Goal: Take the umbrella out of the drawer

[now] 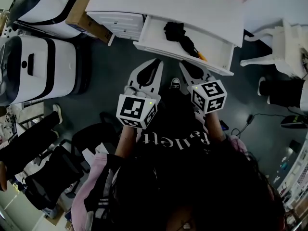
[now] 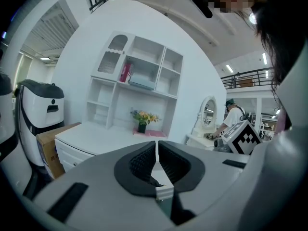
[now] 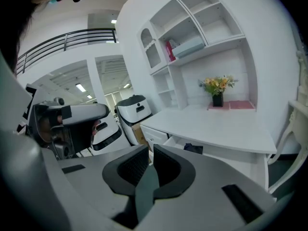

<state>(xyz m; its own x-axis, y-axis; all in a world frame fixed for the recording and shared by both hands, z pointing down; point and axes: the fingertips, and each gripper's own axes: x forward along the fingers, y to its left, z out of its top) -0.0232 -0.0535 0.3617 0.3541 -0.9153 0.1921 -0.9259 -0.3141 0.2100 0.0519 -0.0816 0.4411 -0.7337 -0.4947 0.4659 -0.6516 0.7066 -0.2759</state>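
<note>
Both left tool (image 1: pixel 155 64) and right tool (image 1: pixel 185 66) are closed; the drawer's (image 1: pixel 158 38) folded black umbrella (image 1: pixel 179 35) seems orange-tipped.

A white desk (image 1: pixel 192 4) topped by an open-shelved hutch (image 2: pixel 139 73) stands against a white wall (image 2: pixel 202 57) on a dark grey floor (image 1: pixel 106 71). Potted flowers (image 3: pixel 217 89) sit on the desktop and a white chair (image 1: pixel 284 44) stands nearby. Strip lights (image 2: pixel 264 58) glow above a railed balcony (image 2: pixel 245 76).
</note>
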